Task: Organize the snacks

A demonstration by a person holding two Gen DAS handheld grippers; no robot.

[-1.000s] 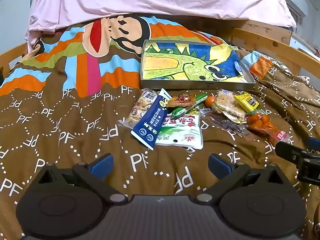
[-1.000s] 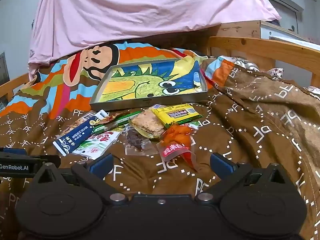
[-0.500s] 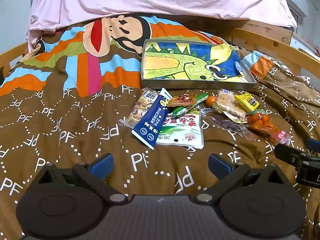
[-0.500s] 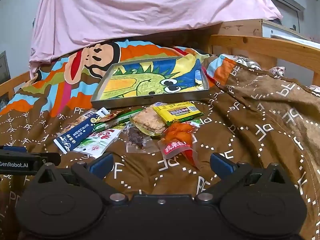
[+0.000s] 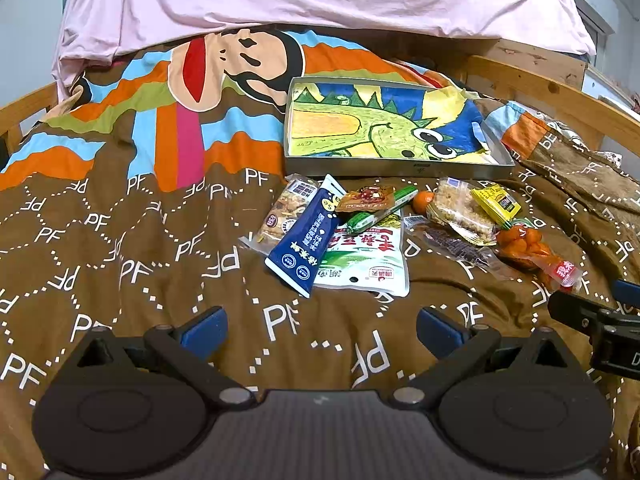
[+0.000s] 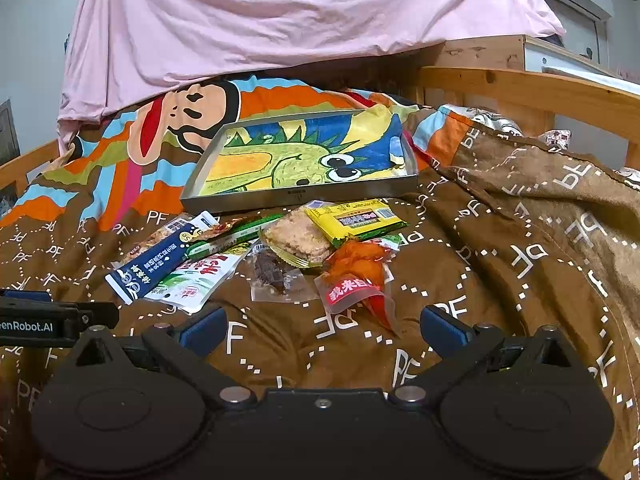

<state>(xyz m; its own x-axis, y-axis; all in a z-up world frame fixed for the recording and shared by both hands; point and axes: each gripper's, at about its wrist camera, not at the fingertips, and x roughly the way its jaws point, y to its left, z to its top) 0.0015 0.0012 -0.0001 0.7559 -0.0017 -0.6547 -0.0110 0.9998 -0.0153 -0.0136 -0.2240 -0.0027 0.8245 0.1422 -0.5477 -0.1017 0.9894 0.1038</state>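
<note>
- Over the last second almost nothing has shifted: the snack pile lies as it did, and the right wrist view has only crept slightly closer to it, so no packet has been picked yet and sorting has not begun
- The left gripper (image 5: 320,322) hovers over the brown quilt (image 5: 120,264) with its jaws wide apart, holding and touching nothing; the dark blue packet (image 5: 306,236) lies just ahead, between its fingertips
- The right gripper (image 6: 322,324) is likewise spread wide and empty, the orange snack bag (image 6: 356,276) just in front of it
- The dinosaur tray (image 6: 296,196) sits beyond the pile, with no snacks in it, likely their destination
</note>
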